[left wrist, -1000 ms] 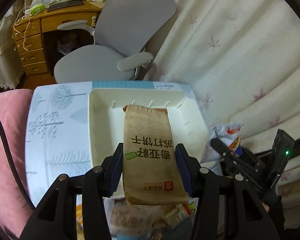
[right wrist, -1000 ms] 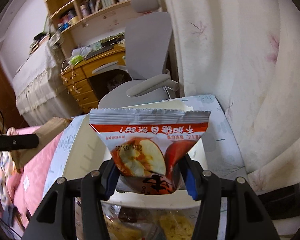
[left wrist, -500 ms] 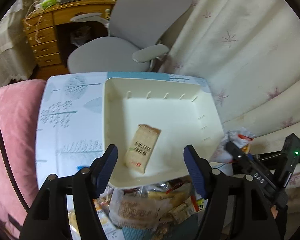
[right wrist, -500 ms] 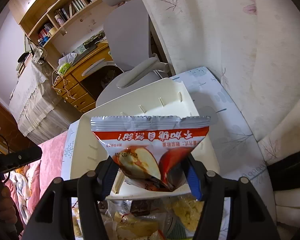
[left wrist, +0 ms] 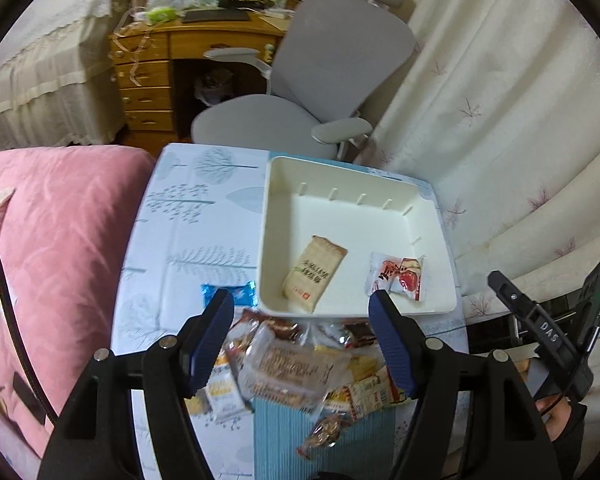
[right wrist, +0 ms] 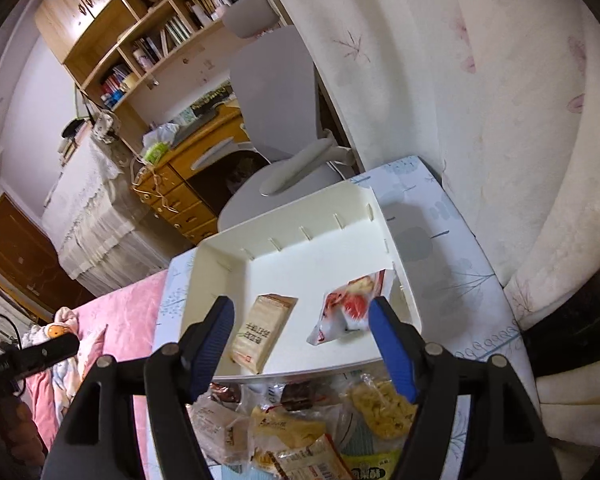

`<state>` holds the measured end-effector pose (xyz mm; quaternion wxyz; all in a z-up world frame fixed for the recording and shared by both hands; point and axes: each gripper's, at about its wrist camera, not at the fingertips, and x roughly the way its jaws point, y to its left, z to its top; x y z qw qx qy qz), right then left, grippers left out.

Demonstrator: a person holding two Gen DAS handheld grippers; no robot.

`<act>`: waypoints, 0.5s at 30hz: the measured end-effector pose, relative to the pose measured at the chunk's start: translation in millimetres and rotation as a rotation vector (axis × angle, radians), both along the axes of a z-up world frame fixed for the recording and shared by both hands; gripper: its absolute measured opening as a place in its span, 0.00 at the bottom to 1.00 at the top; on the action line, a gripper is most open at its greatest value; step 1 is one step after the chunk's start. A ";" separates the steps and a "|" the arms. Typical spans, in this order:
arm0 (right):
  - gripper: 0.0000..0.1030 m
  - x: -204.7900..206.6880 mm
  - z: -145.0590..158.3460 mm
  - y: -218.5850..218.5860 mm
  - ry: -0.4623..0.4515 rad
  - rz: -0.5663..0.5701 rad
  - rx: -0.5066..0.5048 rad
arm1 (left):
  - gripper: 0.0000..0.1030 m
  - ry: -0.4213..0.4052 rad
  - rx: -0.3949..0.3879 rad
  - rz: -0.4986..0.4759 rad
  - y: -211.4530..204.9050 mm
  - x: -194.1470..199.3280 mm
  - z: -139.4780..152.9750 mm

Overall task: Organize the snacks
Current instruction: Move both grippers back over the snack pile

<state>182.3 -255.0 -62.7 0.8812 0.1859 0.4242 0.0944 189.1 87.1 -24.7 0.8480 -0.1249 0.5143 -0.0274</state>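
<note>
A cream plastic tray (left wrist: 344, 172) (right wrist: 284, 228) sits on the patterned table. Inside it lie a brown biscuit packet (left wrist: 314, 267) (right wrist: 262, 332) and a red-and-white apple snack bag (left wrist: 396, 275) (right wrist: 346, 308). My left gripper (left wrist: 302, 308) is open above the tray's near edge, nothing between its blue pads. My right gripper (right wrist: 302, 318) has its jaws opening; the apple bag lies loose in the tray beside the right pad (right wrist: 392, 348). A heap of snack packets (left wrist: 296, 368) (right wrist: 292, 428) lies just in front of the tray.
A blue wrapper (left wrist: 228, 294) lies left of the tray. A pink quilt (left wrist: 52, 248) borders the table on the left, a cream curtain (left wrist: 500, 128) on the right. A grey office chair (left wrist: 300, 92) and a wooden desk (left wrist: 148, 76) stand behind.
Both grippers opened and let go: the brown packet and then the apple bag dropped into the tray. Both grippers pulled back and up, so the snack heap shows below.
</note>
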 end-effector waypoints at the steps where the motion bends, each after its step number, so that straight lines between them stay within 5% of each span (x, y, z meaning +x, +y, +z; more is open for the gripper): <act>1: 0.68 -3.8 1.5 -0.9 -0.002 0.008 0.005 | 0.67 0.000 0.004 0.012 2.1 -6.7 0.9; 15: 0.68 -49.4 -41.3 4.5 0.190 0.076 0.166 | 0.68 0.121 0.068 0.149 27.8 -88.5 -26.7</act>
